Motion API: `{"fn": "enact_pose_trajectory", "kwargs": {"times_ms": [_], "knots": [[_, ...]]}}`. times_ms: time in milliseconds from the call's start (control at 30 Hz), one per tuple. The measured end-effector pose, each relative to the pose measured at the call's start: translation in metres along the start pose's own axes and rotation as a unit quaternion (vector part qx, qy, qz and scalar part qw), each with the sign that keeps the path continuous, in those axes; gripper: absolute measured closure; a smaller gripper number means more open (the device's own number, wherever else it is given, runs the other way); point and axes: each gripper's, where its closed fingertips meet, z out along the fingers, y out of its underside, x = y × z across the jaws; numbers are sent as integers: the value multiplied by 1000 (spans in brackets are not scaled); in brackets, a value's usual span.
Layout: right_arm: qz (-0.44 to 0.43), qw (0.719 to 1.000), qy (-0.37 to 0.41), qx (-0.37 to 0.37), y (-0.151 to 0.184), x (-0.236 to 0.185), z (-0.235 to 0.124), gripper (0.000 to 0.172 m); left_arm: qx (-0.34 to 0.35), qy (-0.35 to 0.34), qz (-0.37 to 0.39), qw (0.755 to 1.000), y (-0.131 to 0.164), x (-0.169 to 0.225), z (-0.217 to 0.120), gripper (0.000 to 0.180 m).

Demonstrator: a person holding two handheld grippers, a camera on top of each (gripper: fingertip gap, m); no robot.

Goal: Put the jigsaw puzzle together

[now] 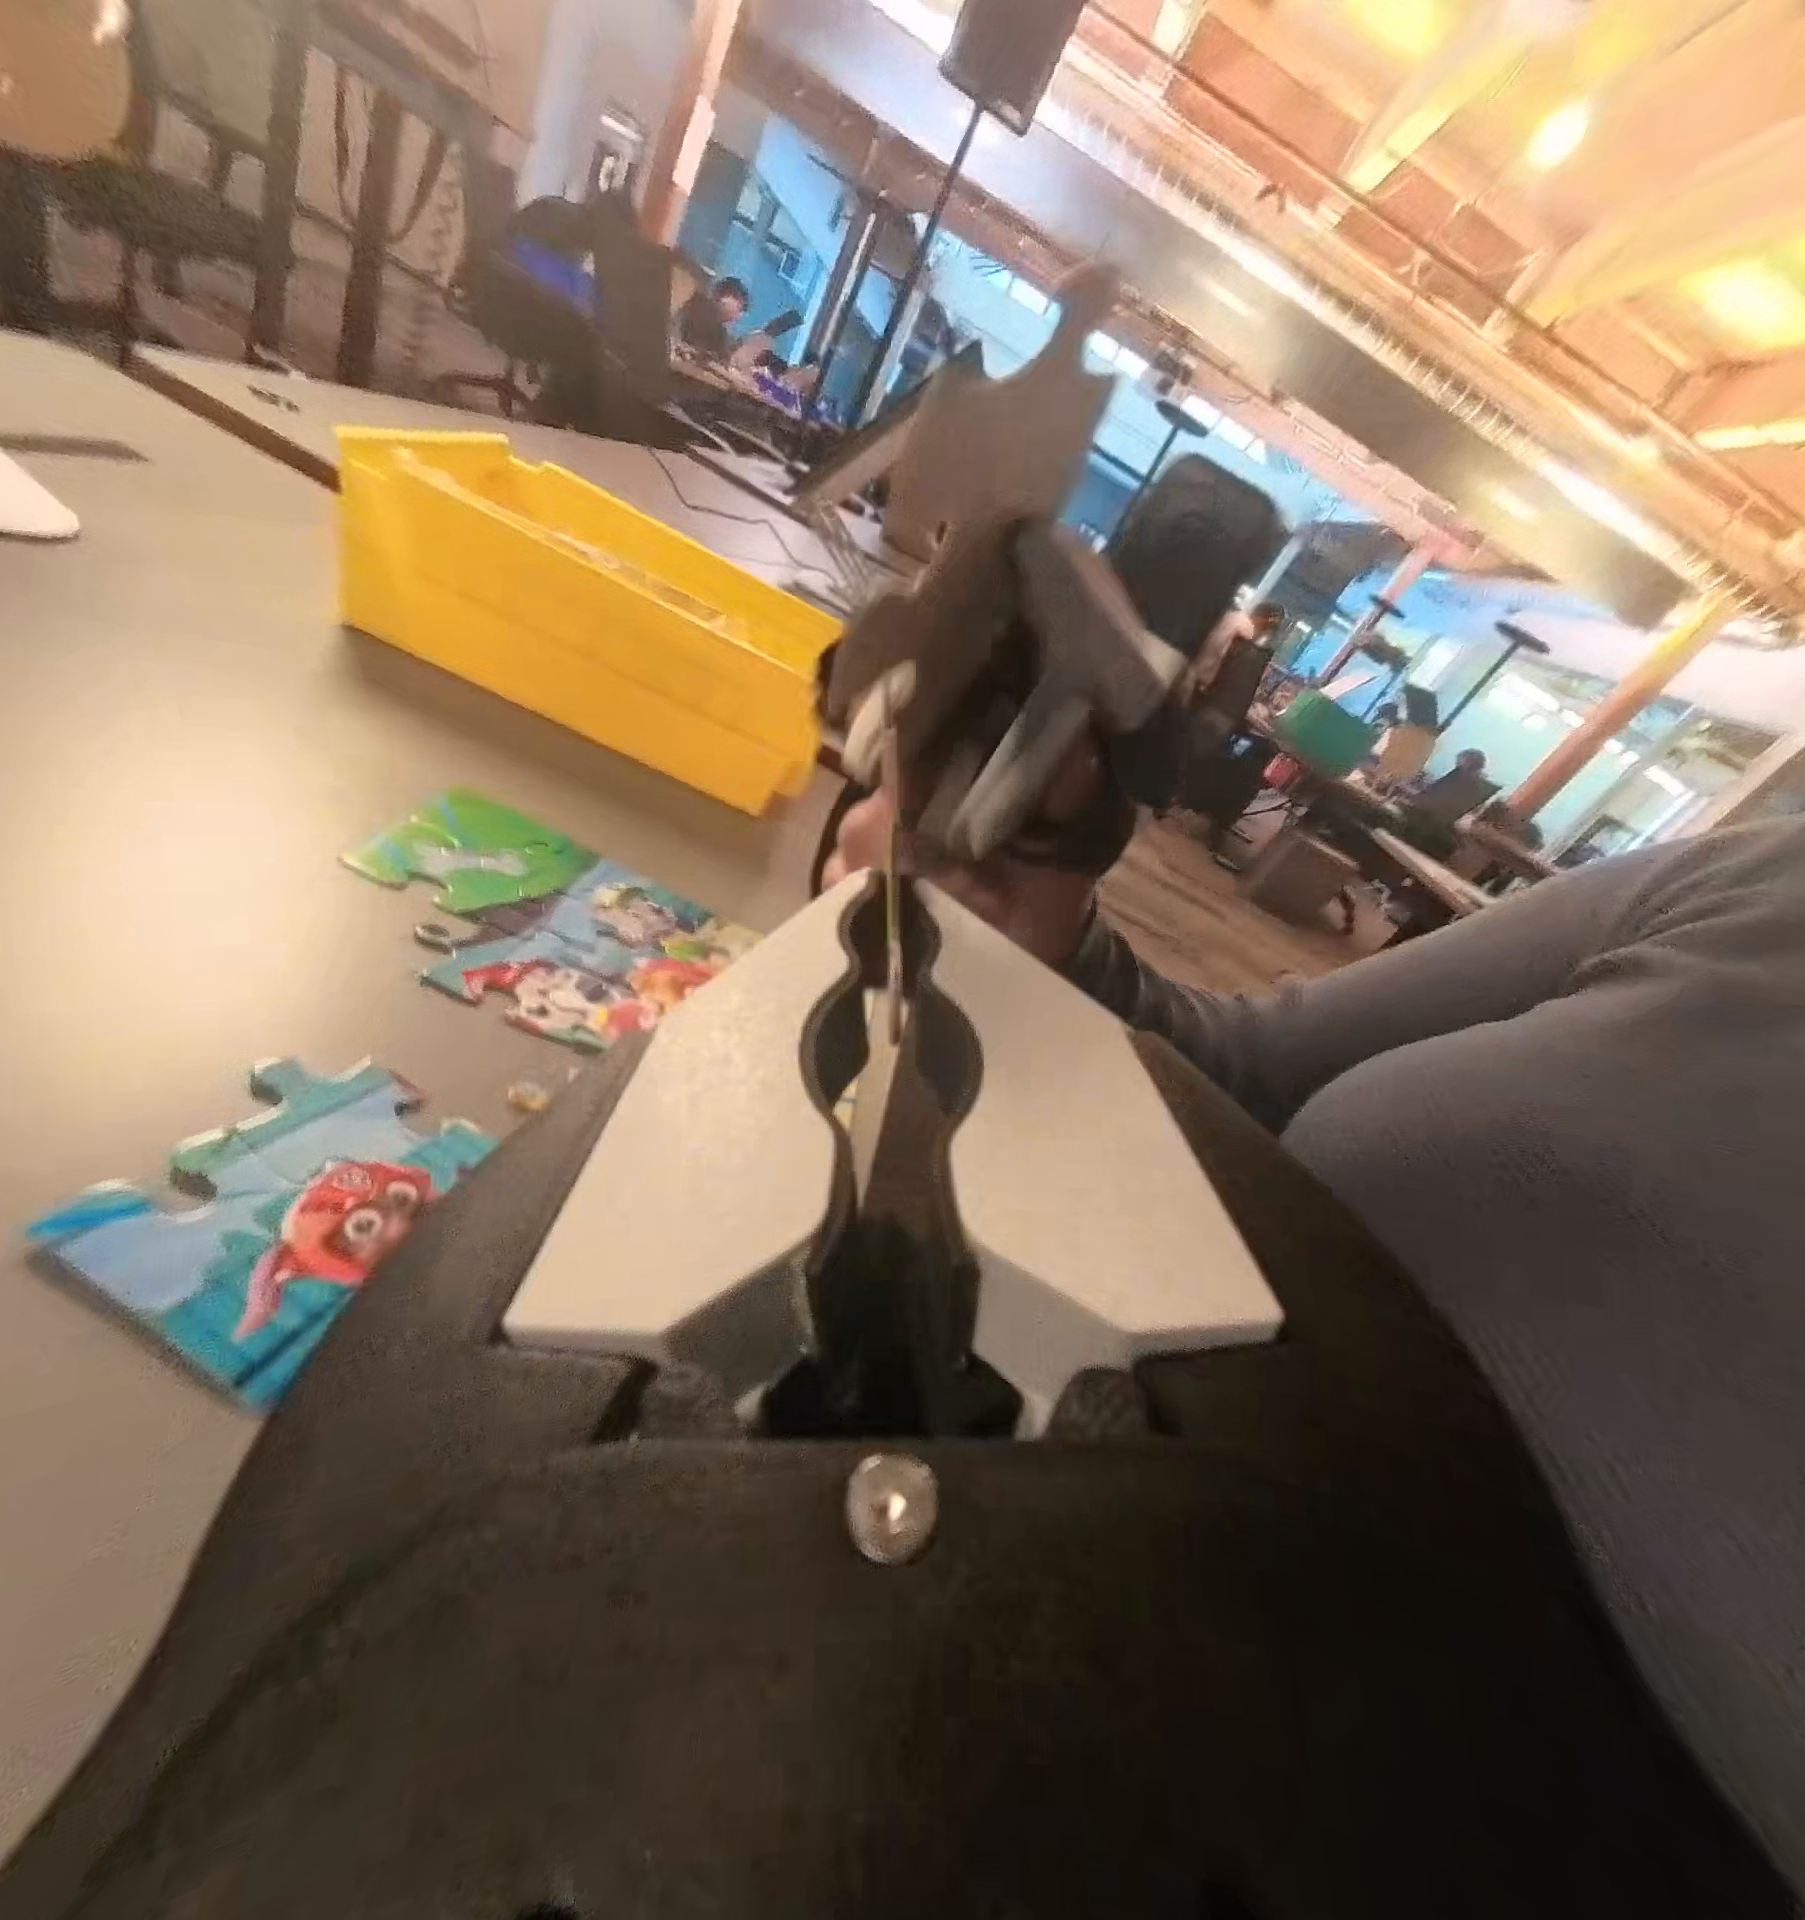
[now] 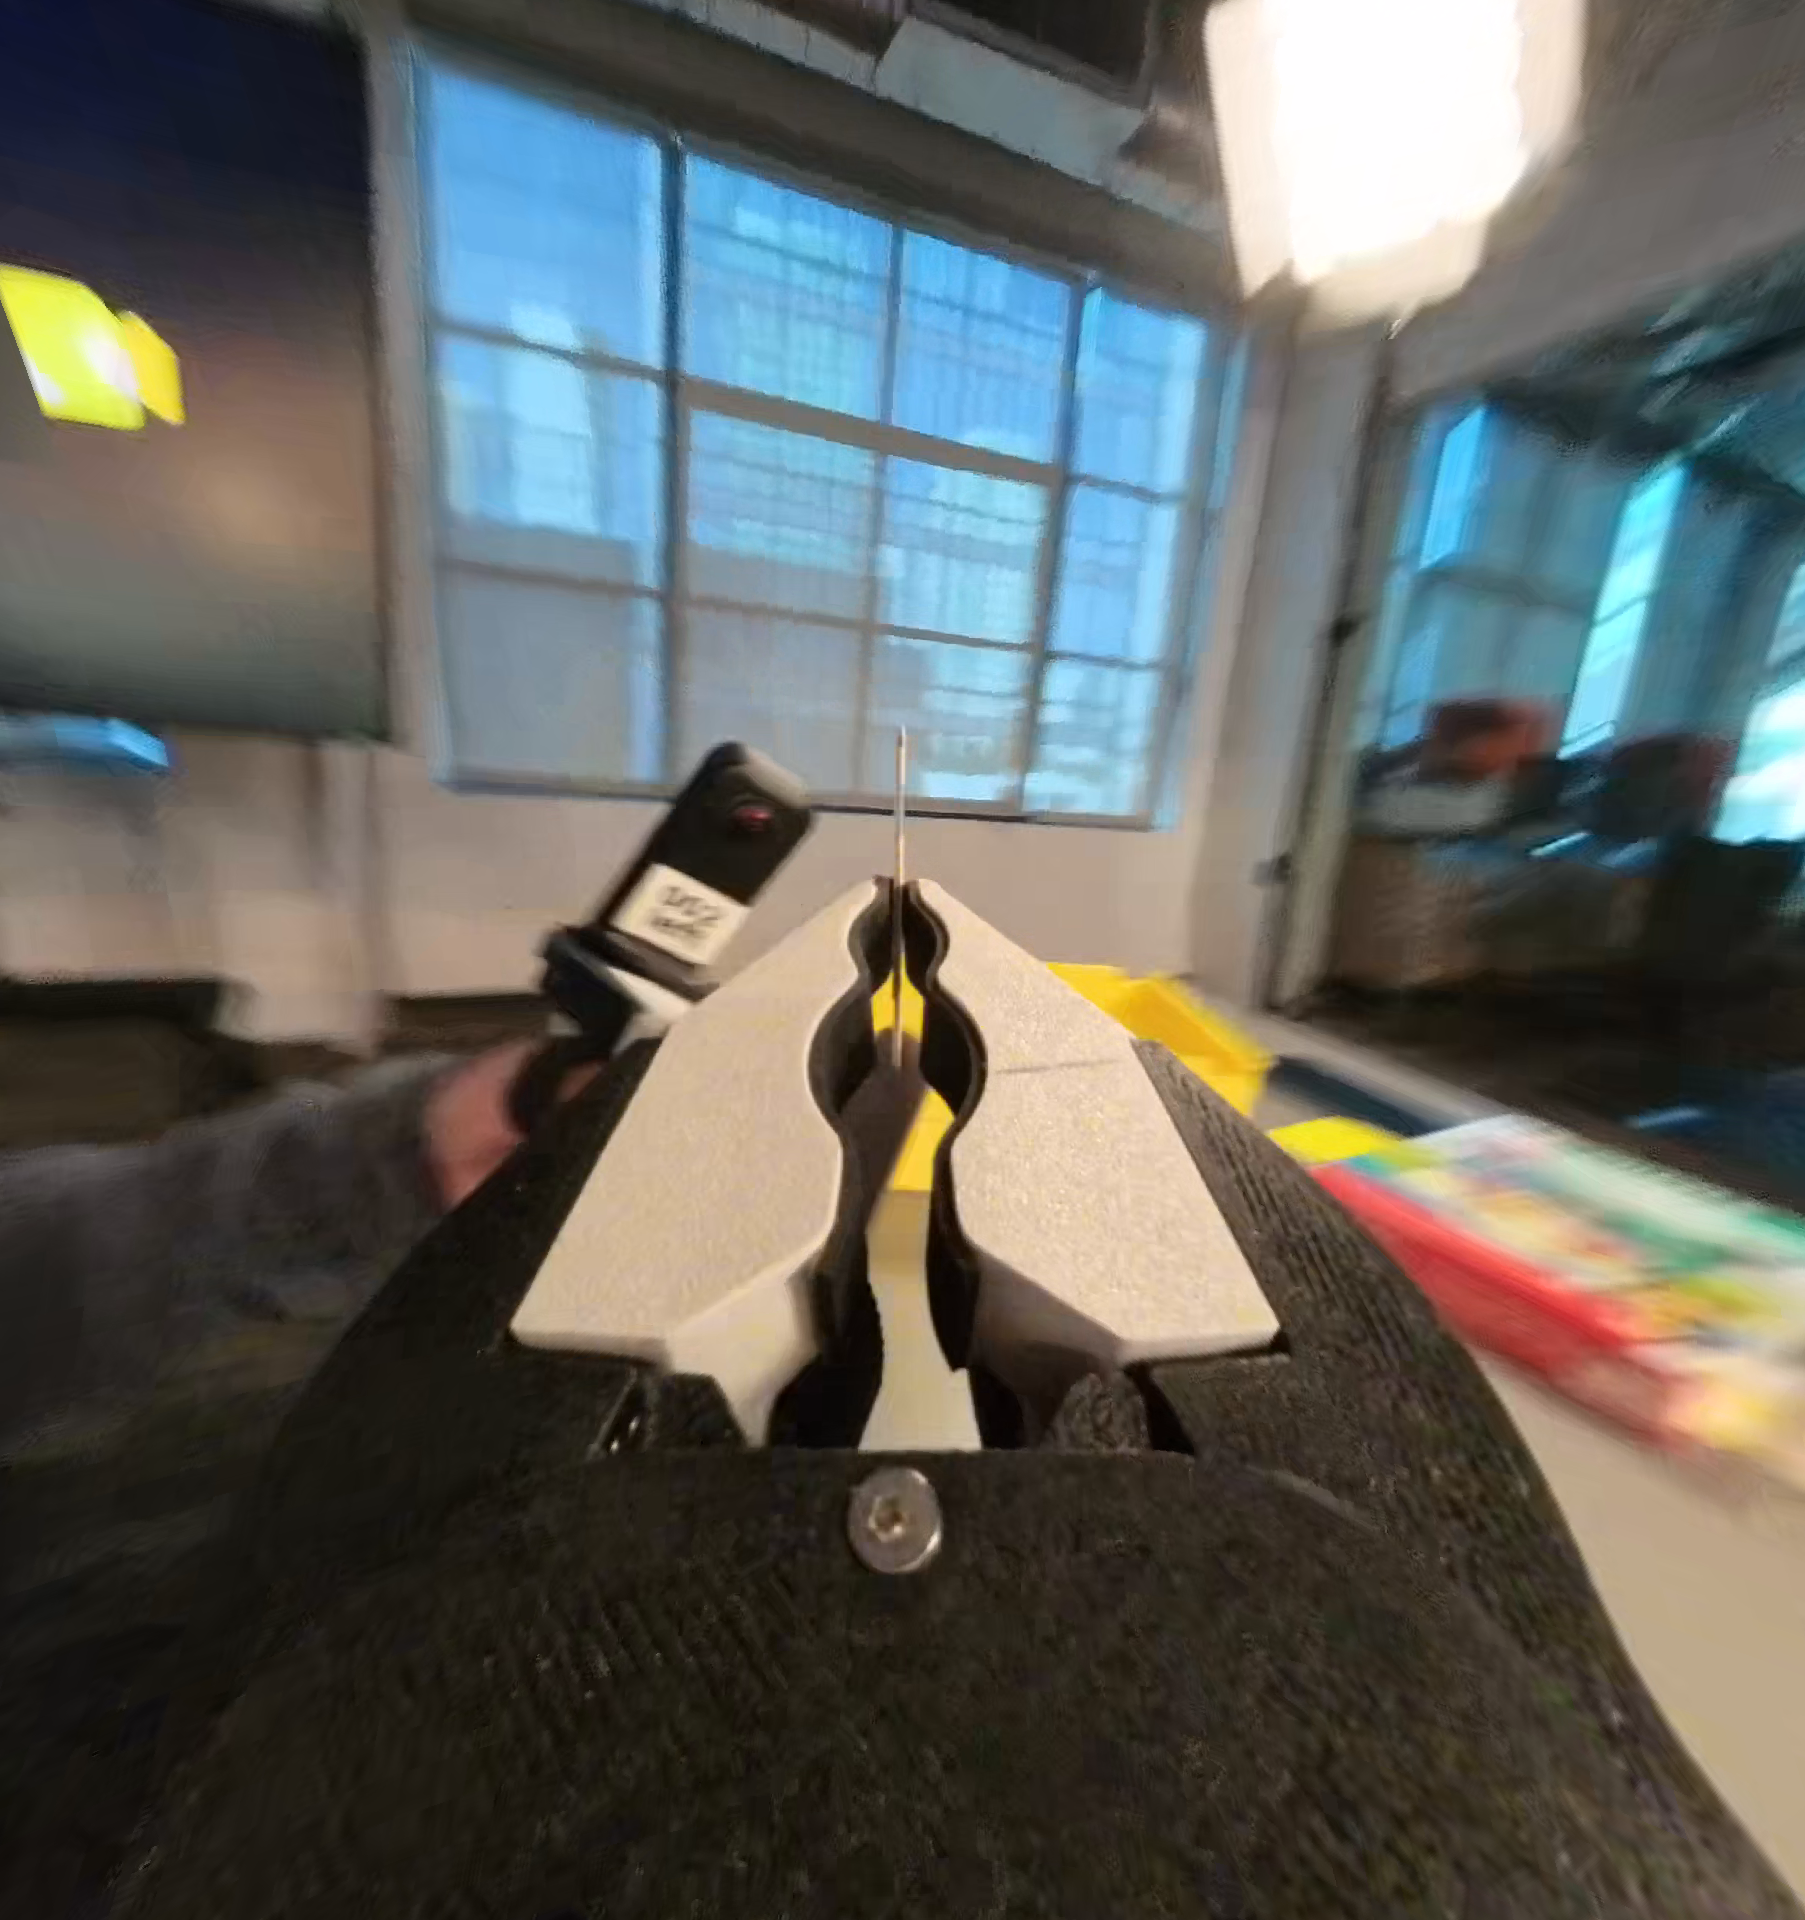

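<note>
My left gripper [image 1: 893, 894] is shut on a thin puzzle piece [image 1: 892, 966] seen edge-on between its pads, above the grey table [image 1: 98, 779]. Just beyond its tips, the right gripper [image 1: 1023, 686] shows with the grey cardboard back of a piece [image 1: 991, 457] at its fingers. I cannot tell whether that is the same piece. In the right wrist view my right gripper [image 2: 896, 894] is shut on a thin piece [image 2: 901, 800], also edge-on. The left gripper's camera housing [image 2: 711, 862] is close at its left. Two joined puzzle sections [image 1: 576, 935] [image 1: 254, 1216] lie on the table.
A yellow bin [image 1: 565, 603] stands on the table behind the puzzle sections and also shows in the right wrist view [image 2: 1178, 1008]. A colourful puzzle box [image 2: 1584, 1278] lies at the right. A person's grey sleeve [image 1: 1604, 1143] fills the right of the left wrist view. Spacing between my two grippers at the tips: around 6 cm.
</note>
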Motion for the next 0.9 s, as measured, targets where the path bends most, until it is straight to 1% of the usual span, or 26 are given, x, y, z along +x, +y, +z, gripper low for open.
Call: {"fn": "enact_pose_trajectory", "kwargs": {"times_ms": [33,67,100,133,167,200,233,267,300,333,367,400,433,467,500,533,567,600,633,667,700,733,767,800,867,900], "knots": [[-71,997,29,0,-6,3,-4,172,-6,-1,-14,1000,3,-3,-5,180],[-128,990,53,1,-14,5,-8,172,-8,-18,-20,1000,4,-9,-12,180],[-160,985,67,0,-19,6,-12,172,-6,-61,-12,998,1,-21,-24,180],[-174,982,71,-5,-22,6,-15,172,2,-137,8,990,-8,-42,-43,180],[-178,981,72,-13,-23,7,-17,172,16,-234,33,972,-22,-67,-70,180],[-180,980,76,-21,-22,10,-18,172,33,-332,62,941,-39,-89,-104,180],[-178,981,78,-28,-20,12,-18,172,44,-422,92,901,-58,-106,-140,180],[-171,981,78,-36,-17,14,-17,172,47,-496,117,859,-74,-119,-175,180],[-164,982,78,-44,-13,16,-16,172,41,-553,129,822,-86,-132,-204,180],[-160,983,75,-53,-9,17,-14,172,27,-589,124,798,-92,-146,-226,172],[-162,982,72,-61,-5,17,-11,172,8,-604,100,791,-92,-160,-240,145],[-171,980,70,-69,-2,16,-9,172,-10,-600,66,797,-88,-173,-246,116],[-188,977,68,-78,2,14,-7,172,-17,-583,41,811,-86,-179,-244,93],[-210,972,62,-88,5,11,-5,172,-11,-544,46,837,-90,-174,-229,86],[-228,967,51,-99,9,6,-4,172,1,-489,85,868,-97,-157,-203,86],[-236,965,33,-109,14,0,-3,172,-4,-413,145,899,-98,-130,-169,90],[-232,965,3,-122,20,-8,-1,172,-38,-310,215,925,-86,-95,-129,96],[-215,967,-26,-134,26,-14,0,172,-74,-223,280,931,-67,-61,-96,95],[-194,969,-54,-144,31,-19,0,172,-99,-172,339,920,-50,-35,-72,97],[-173,969,-82,-154,36,-25,0,172,-112,-146,398,899,-36,-16,-54,103],[-155,969,-103,-162,39,-29,-1,172,-108,-143,447,876,-31,-4,-40,111],[-144,969,-114,-168,41,-30,-1,172,-102,-145,481,858,-29,5,-31,130],[-137,969,-119,-169,42,-31,-2,172,-103,-149,499,847,-28,10,-25,153],[-131,970,-117,-166,40,-30,-2,172,-115,-144,503,845,-26,13,-22,169],[-112,978,-95,-149,32,-23,-2,165,-133,-127,470,863,-26,16,-22,179],[-104,982,-81,-138,27,-19,-3,156,-132,-144,461,865,-32,11,-27,179]]}}
